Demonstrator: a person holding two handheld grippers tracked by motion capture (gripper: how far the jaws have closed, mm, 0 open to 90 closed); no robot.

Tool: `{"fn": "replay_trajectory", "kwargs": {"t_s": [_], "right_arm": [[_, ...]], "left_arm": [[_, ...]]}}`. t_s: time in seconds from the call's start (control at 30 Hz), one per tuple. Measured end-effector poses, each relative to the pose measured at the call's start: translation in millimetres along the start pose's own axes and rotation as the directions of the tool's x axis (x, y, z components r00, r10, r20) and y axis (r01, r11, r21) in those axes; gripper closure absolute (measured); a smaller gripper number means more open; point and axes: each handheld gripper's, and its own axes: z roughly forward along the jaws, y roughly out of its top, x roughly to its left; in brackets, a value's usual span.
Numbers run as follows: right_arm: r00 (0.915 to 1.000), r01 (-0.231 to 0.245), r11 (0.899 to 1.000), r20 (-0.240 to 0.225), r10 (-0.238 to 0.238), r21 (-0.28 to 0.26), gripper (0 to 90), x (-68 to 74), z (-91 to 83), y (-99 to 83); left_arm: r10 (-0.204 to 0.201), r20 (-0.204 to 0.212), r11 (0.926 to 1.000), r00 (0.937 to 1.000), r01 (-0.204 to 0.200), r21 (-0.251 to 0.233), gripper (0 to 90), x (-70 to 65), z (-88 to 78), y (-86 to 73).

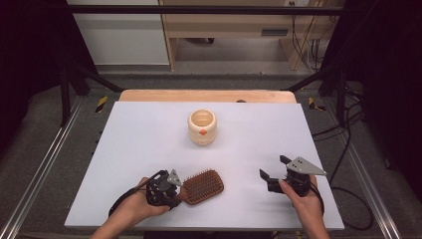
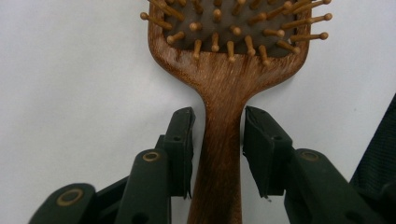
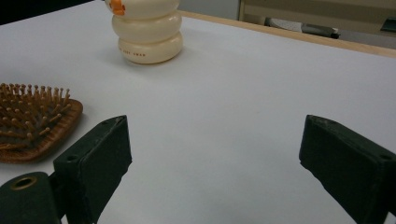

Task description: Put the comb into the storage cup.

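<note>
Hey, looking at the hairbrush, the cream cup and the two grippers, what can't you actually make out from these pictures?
- Hairbrush: in the left gripper view the top edge cuts off most of its bristle head, and the bottom edge cuts off the handle's end.
- Left gripper: whether its pads touch the handle; narrow gaps seem to remain.
- Cream cup: top cut off in the right gripper view; the small print near its base is too small to read.

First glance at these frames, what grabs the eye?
The wooden hairbrush lying bristles up near the table's front edge, its handle between the pads of the left tongs, with small gaps visible on both sides. Next, the cream ribbed cup with an orange mark, standing alone mid-table. The right tongs hover wide open over bare white table.
</note>
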Motion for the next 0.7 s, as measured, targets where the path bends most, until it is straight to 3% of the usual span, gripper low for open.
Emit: {"fn": "replay_trajectory", "kwargs": {"t_s": [0.43, 0.7], "right_arm": [[1.0, -0.006, 1.0, -0.002, 0.006, 0.001, 9.3, -0.1, -0.6, 0.3], [1.0, -0.007, 1.0, -0.006, 0.007, 0.008, 9.1, 0.2, 0.0, 0.1]], "left_arm": [[0.054, -0.029, 0.9982, 0.9981, -0.053, 0.029, 68.4, -6.4, 2.4, 4.9], [0.063, -0.031, 0.9977, 0.9975, -0.062, 0.026, 70.1, -7.5, 3.4, 5.2]]}}
